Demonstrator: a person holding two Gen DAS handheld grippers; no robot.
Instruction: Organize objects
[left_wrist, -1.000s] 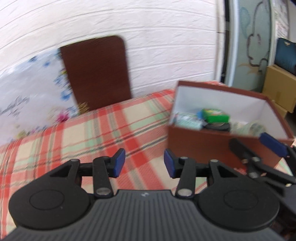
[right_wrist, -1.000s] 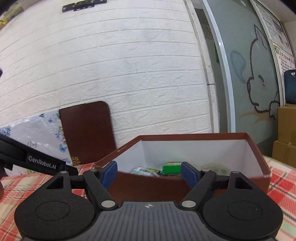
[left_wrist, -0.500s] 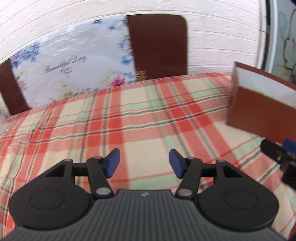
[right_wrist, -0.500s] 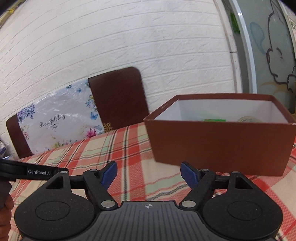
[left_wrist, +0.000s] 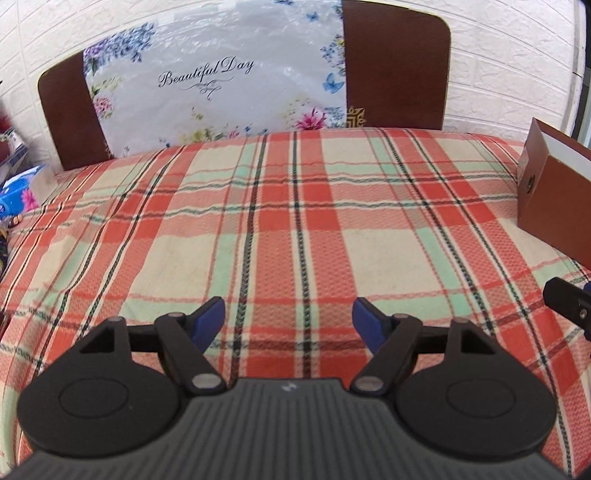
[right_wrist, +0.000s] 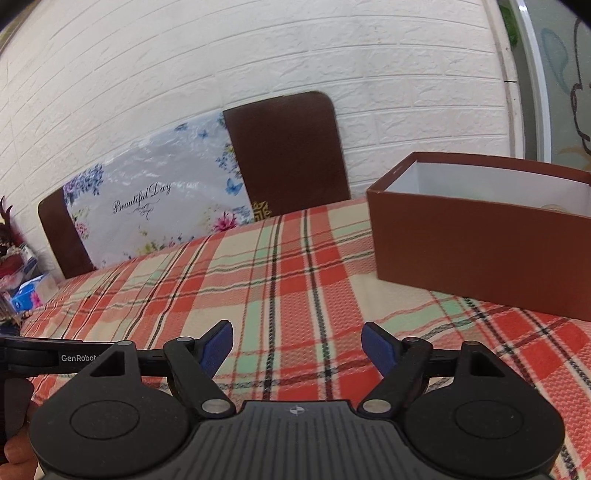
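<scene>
1. Both views have swung off the brown cardboard box (right_wrist: 480, 254) and toward the bare plaid tablecloth (left_wrist: 295, 221); a second ago the box filled the right wrist view, and now it sits at the right of both views, well clear of the fingers.
2. That box stands on the cloth, open-topped with a white inside; only a pale rim of something shows in it now, where a green item and others were visible a second ago.
3. Left gripper (left_wrist: 288, 321) hangs over the cloth with jaws apart and nothing between them; they have just been opening.
4. Right gripper (right_wrist: 297, 347) is likewise spread wide and empty, its width hardly changed.
5. No loose object lies on the cloth in view, so the sorting looks largely done; a good next step would be to scan the table edges before reaching anywhere.
6. Beyond the table, a floral "Beautiful Day" sheet (left_wrist: 221, 81) leans on a dark brown board (right_wrist: 288, 155) against the white brick wall (right_wrist: 221, 55).
</scene>
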